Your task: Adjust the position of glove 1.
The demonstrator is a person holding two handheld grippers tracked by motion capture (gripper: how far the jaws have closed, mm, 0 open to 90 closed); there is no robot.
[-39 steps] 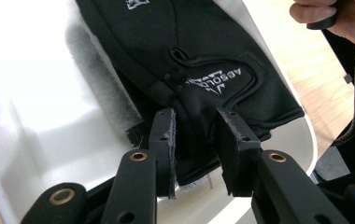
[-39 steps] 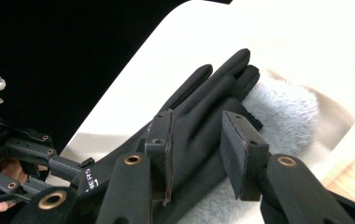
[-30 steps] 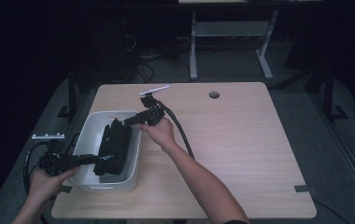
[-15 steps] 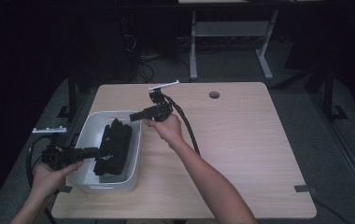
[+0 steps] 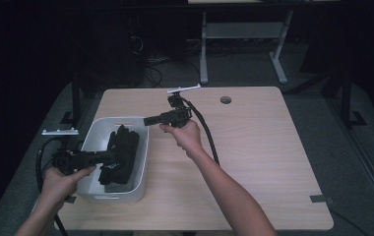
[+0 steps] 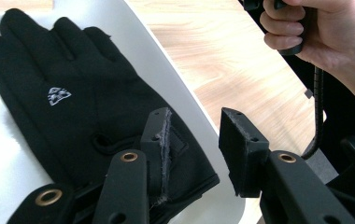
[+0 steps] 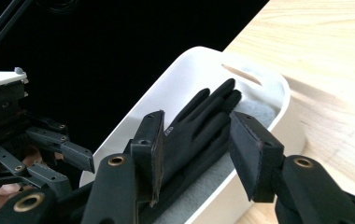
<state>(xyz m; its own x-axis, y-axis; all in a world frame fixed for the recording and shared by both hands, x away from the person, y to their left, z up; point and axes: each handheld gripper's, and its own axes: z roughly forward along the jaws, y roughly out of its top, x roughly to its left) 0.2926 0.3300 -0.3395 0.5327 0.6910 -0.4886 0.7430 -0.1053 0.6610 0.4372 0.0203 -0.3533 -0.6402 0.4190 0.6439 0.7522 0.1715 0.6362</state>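
Gloves (image 5: 120, 155) lie flat in the white bin (image 5: 140, 162) at the table's (image 5: 264, 162) near left, black and limp. Left gripper (image 5: 107, 156) hangs over the bin's left side, its jaws just widened and parted with nothing between. Soft knit fabric looks light and will sag and fold; pinching the cuff hem should hold best. Right gripper (image 5: 148, 120), beyond the bin's far right corner, has likewise opened and holds nothing.

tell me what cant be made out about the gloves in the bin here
- High view: black gloves in the white bin merge into one dark heap; their count is unclear.
- Left gripper view: glove cuff hidden behind the gripper's jaws.
- Right gripper view: lower glove hidden by the jaws.
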